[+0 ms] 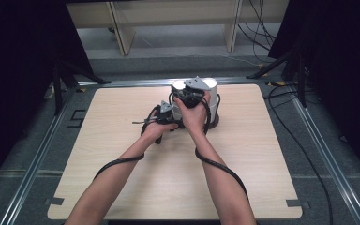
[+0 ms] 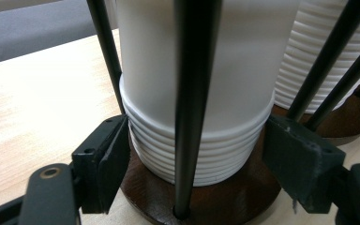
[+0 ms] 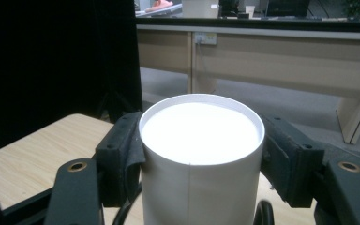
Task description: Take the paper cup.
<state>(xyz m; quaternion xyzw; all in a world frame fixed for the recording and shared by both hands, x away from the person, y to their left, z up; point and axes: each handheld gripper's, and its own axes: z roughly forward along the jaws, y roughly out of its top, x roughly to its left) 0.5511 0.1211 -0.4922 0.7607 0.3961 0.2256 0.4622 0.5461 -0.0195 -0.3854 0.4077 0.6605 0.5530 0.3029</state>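
A white paper cup (image 3: 201, 187) stands bottom-up, and my right gripper (image 3: 201, 157) is shut on it, a black pad against each side near its top. It is the top of a tall white stack of cups (image 2: 159, 70) on a round dark wooden base (image 2: 229, 197) inside thin black rods (image 2: 194, 93). My left gripper (image 2: 197, 154) is shut on the stack's lower ribbed rims, its pads (image 2: 115, 154) touching both sides. In the high view the left gripper (image 1: 165, 114) sits low beside the cup stand (image 1: 214, 117) and the right gripper (image 1: 191, 95) above it.
A second stack of cups (image 2: 309, 61) on its own wooden base (image 2: 351, 117) stands close behind. The stand sits near the far edge of the light wooden table (image 1: 122, 178). Black curtains (image 1: 18, 70), floor cables (image 1: 304, 150) and a pale desk (image 1: 168, 18) surround it.
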